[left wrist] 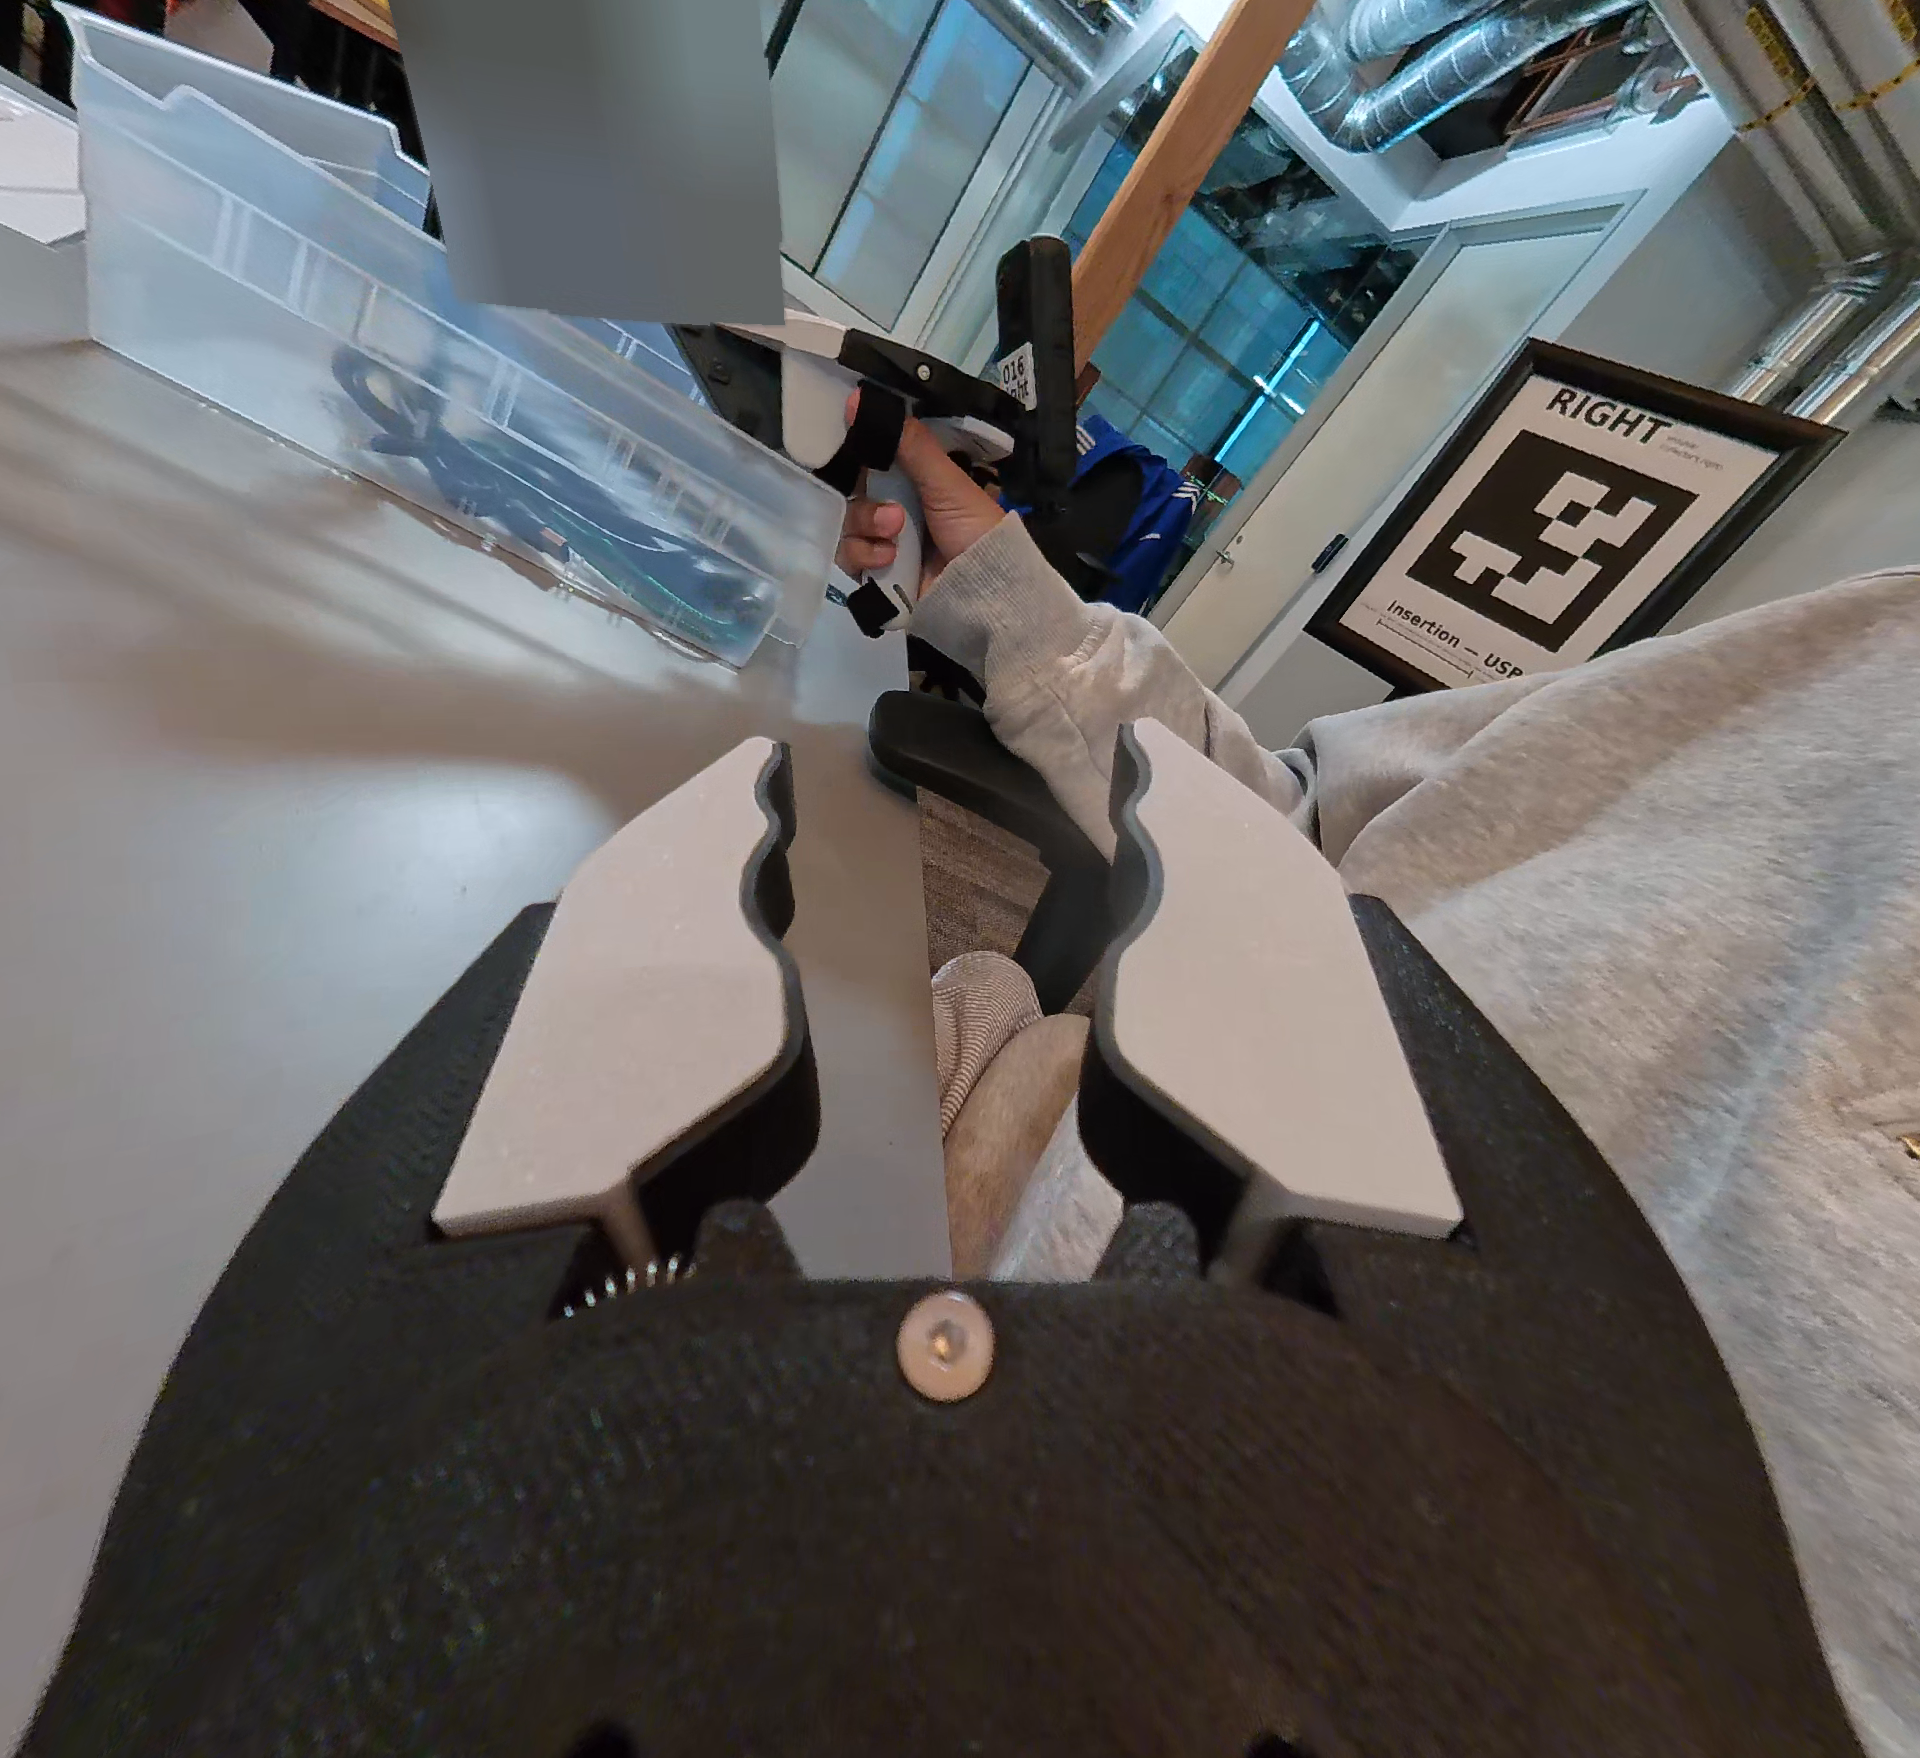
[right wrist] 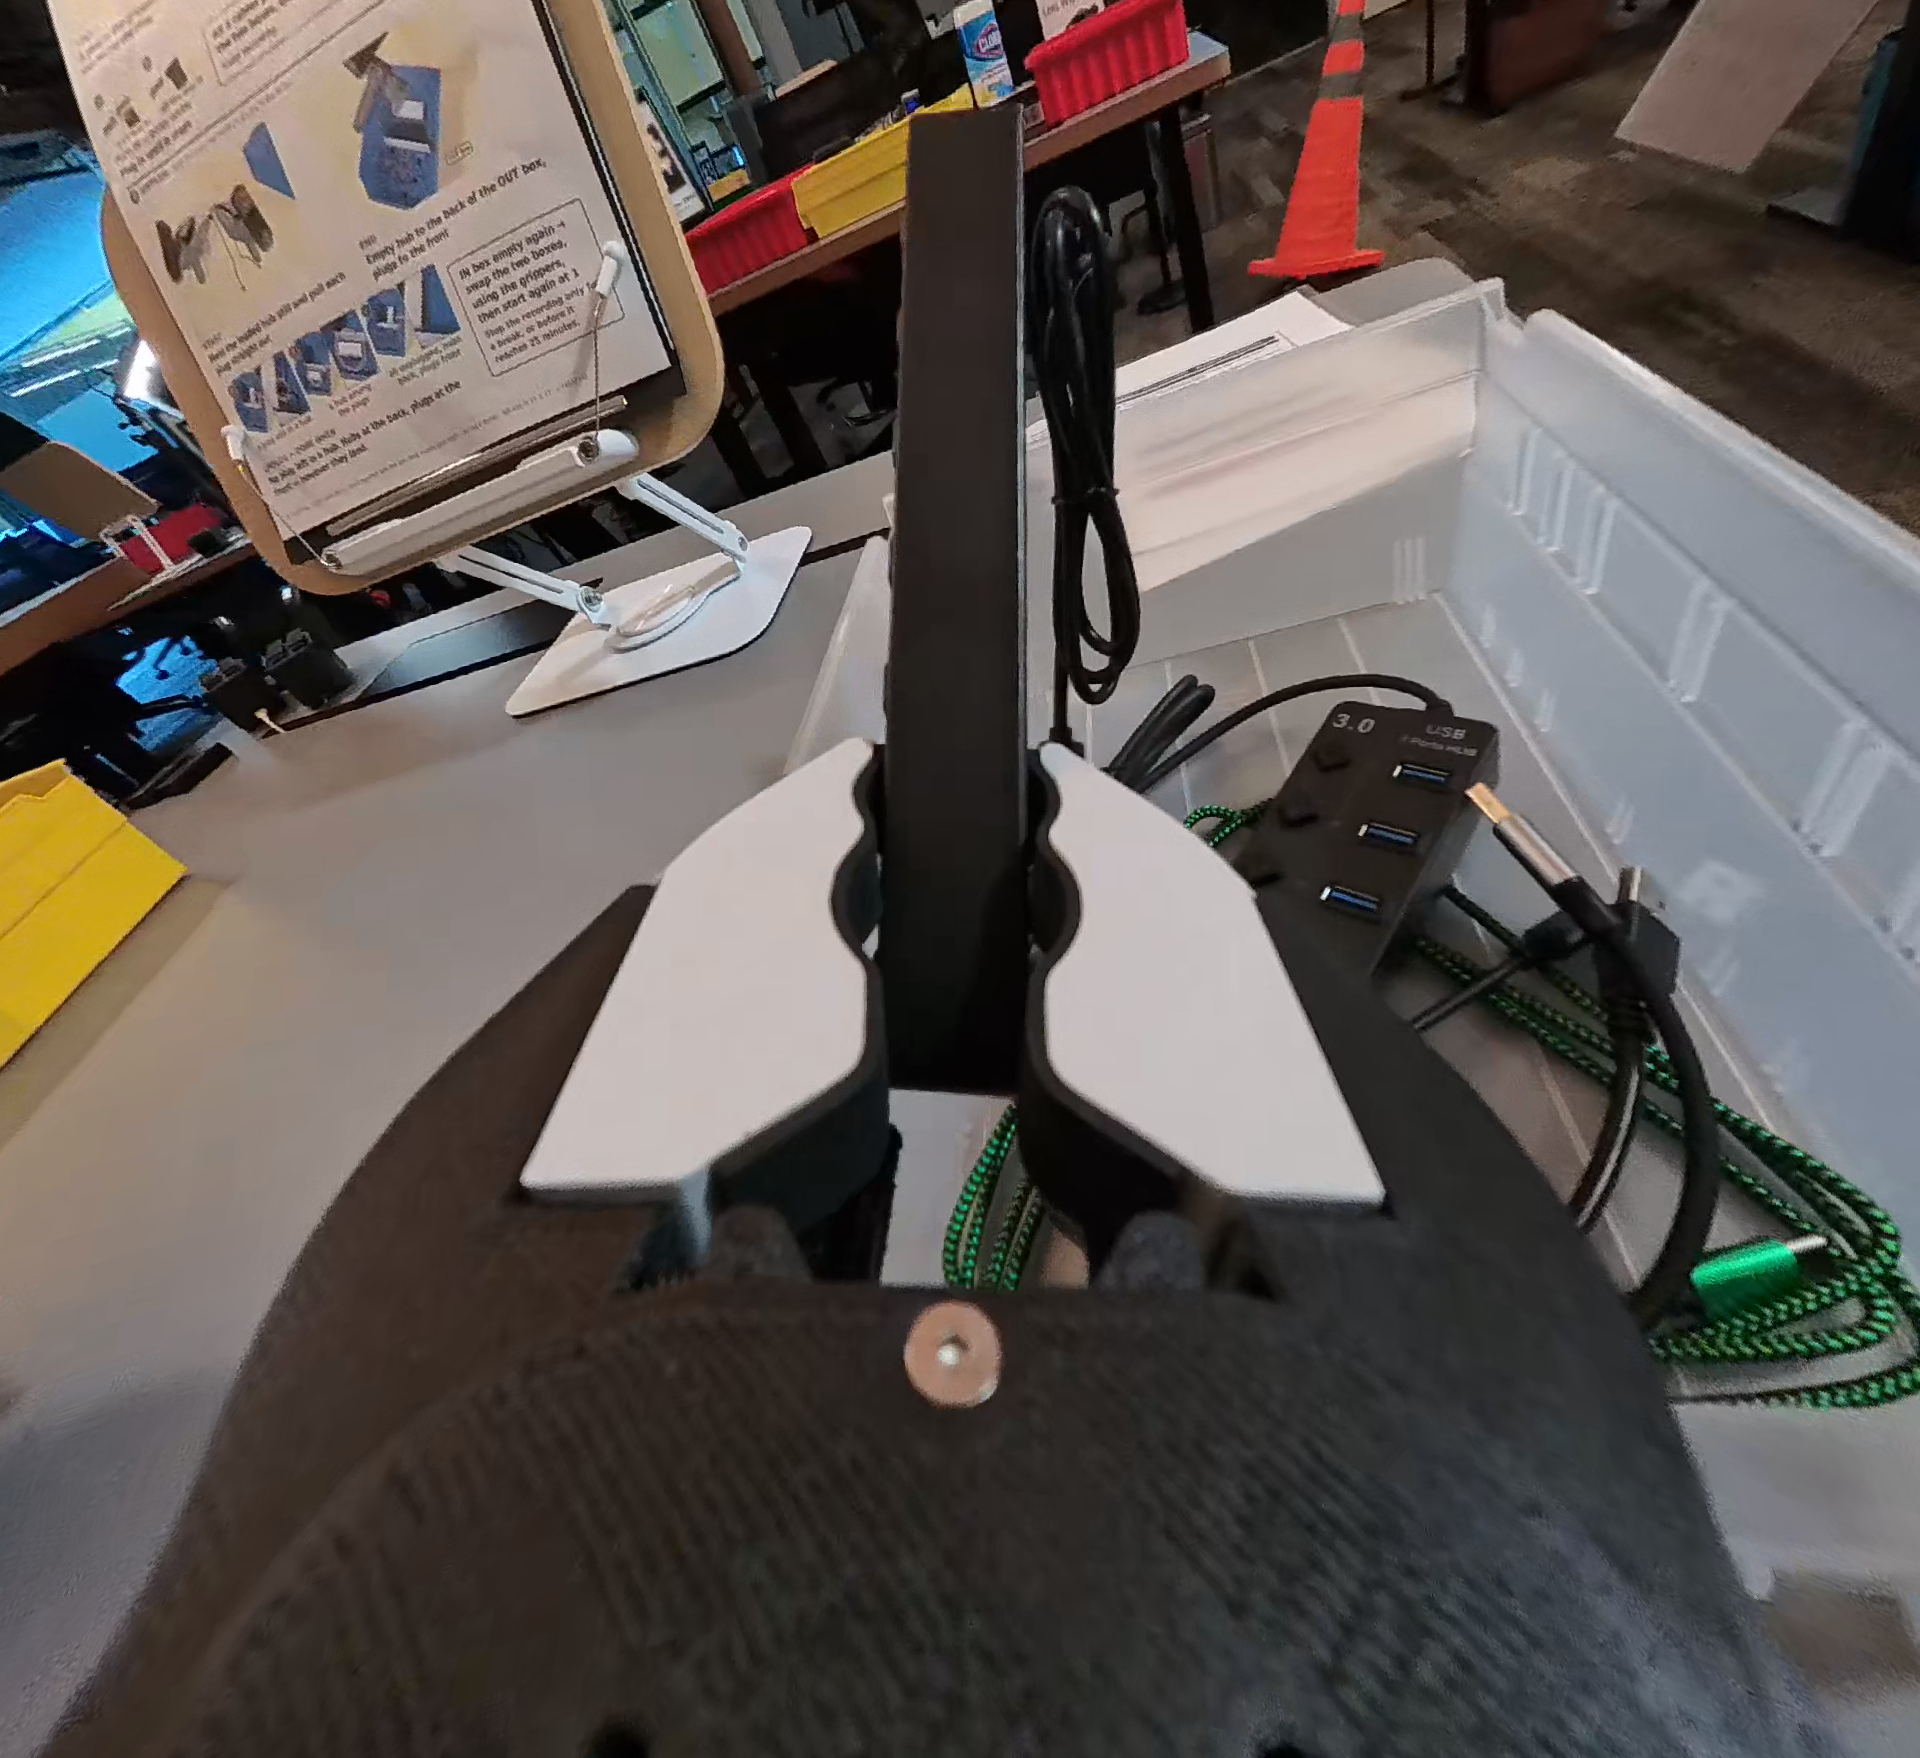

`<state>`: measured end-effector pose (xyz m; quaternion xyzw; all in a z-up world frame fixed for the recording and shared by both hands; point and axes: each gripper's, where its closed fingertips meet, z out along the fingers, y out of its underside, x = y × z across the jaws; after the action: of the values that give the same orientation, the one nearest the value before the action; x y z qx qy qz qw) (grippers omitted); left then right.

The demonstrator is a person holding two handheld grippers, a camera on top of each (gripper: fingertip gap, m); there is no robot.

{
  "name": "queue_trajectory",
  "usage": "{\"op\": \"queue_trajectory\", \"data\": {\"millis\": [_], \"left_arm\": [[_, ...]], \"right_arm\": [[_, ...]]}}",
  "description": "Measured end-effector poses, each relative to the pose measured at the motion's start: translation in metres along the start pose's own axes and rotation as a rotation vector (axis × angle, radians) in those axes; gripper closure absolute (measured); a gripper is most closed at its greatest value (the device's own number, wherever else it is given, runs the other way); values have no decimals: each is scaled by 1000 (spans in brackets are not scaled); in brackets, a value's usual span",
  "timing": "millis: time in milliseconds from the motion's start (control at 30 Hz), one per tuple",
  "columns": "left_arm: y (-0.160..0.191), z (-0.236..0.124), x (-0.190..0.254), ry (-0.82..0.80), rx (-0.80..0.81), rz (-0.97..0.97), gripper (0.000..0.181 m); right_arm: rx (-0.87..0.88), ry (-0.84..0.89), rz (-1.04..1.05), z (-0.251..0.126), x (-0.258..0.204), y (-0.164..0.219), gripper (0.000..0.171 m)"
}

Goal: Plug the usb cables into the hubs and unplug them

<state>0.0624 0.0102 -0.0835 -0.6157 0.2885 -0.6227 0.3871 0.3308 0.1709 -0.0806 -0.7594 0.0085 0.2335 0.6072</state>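
My right gripper (right wrist: 956,773) is shut on a long black USB hub (right wrist: 961,461) and holds it upright above the clear bin (right wrist: 1662,565). The hub's black cable (right wrist: 1081,482) hangs coiled beside it. A second black hub (right wrist: 1382,835) with blue ports lies in the bin, next to a silver-tipped USB plug (right wrist: 1522,841) and a green braided cable (right wrist: 1766,1293). My left gripper (left wrist: 951,773) is open and empty at the table's edge. In the left wrist view the right gripper (left wrist: 935,399) holds the hub (left wrist: 1044,358) beyond the clear bin (left wrist: 312,254).
A stand with an instruction sheet (right wrist: 364,202) stands on the grey table (right wrist: 364,877) at the back left. A yellow bin (right wrist: 62,867) sits at the left edge. A person's grey sleeve (left wrist: 1558,877), a black chair armrest (left wrist: 997,773) and a framed marker sign (left wrist: 1558,524) are at the right.
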Motion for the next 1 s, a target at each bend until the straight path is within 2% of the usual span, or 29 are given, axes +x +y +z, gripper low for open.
{"op": "queue_trajectory", "data": {"millis": [233,433,633,733,1000], "left_arm": [[2,1,0,1,-8,-4,121],[2,0,-1,-2,-7,-8,121],[3,0,-3,-6,-8,-13,122],[3,0,-3,-5,-11,-15,122],[3,-1,-4,-8,-8,-20,122]], "right_arm": [[-98,42,28,10,14,18,145],[-106,69,51,9,21,19,142],[-167,64,65,12,21,27,129],[-186,62,73,12,22,29,129],[-243,112,-9,12,29,35,128]]}}
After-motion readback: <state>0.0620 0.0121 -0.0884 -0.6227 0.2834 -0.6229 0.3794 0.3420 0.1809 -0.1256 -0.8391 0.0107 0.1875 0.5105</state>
